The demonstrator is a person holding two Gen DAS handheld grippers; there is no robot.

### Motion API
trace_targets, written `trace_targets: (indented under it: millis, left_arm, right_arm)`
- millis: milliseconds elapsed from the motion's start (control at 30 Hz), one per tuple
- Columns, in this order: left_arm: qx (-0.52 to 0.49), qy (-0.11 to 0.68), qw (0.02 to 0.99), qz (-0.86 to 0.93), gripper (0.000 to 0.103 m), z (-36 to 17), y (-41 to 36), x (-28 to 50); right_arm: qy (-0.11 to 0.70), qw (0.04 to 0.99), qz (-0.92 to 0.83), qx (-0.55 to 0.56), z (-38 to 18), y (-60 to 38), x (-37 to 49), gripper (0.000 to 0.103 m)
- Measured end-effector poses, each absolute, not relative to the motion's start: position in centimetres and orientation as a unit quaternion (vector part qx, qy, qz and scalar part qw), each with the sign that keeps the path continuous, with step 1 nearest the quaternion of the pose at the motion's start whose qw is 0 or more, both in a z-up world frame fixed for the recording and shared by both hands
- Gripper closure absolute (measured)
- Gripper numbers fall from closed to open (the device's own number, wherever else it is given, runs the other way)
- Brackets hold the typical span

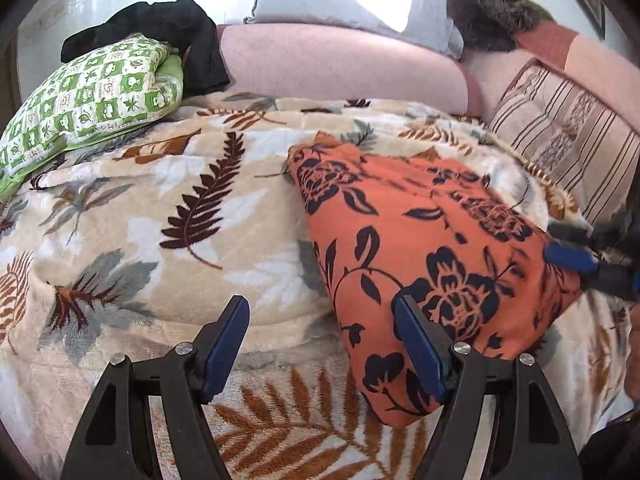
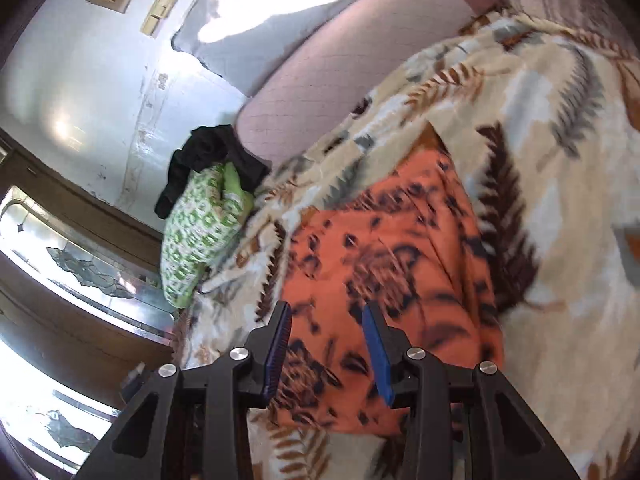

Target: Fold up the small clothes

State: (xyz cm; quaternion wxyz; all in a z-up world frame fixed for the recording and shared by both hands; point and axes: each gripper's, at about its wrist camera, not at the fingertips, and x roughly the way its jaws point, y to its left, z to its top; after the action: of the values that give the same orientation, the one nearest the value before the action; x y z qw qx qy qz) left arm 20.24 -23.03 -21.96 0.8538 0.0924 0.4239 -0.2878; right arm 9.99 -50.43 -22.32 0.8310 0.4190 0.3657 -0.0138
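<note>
Garment: orange floral cloth (image 1: 420, 240), folded, lying on the leaf-print blanket (image 1: 140, 200), right of centre.
Left gripper (image 1: 322, 322): fingers spread wide, nothing between them; 1 finger over the cloth's near edge.
Right gripper (image 2: 326, 320): fingers part-spread above the cloth, no pinch visible.
Risk: a grab on only 1 layer would drag the fold open.
Unclear: right wrist view is motion-blurred; cloth's layers and garment type are hard to tell.
</note>
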Motion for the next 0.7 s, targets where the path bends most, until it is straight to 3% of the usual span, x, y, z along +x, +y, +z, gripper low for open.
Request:
trace_targets:
  millis: [67,100,233,367,533,700]
  left_arm:
    - [0.094,0.434,0.848,-0.287,0.025,-22.6,-23.1,19.9]
    - [0.094,0.434,0.850,-0.284,0.025,-22.6,-23.0,19.8]
    - [0.080,0.435,0.850,-0.284,0.025,-22.1,-22.8,20.1]
    - [0.052,0.412,0.863,-0.289,0.026,-20.6,-21.7,20.3]
    - [0.078,0.417,0.863,-0.273,0.026,-21.3,-22.6,20.7]
    - [0.105,0.427,0.860,-0.258,0.025,-22.9,-23.7,20.7]
  right_arm:
    - [0.404,0.808,-0.052,0.425,-26.1,-50.5,9.5,0.067]
    - [0.385,0.816,-0.050,0.429,-26.7,-50.6,8.9,0.071]
    - [0.386,0.818,-0.039,0.425,-25.3,-50.7,8.7,0.071]
    - [0.327,0.825,-0.010,0.462,-24.2,-51.5,7.7,0.070]
    - [0.296,0.856,0.013,0.425,-22.2,-49.9,8.8,0.068]
    - [0.382,0.821,-0.026,0.425,-26.5,-48.9,11.9,0.069]
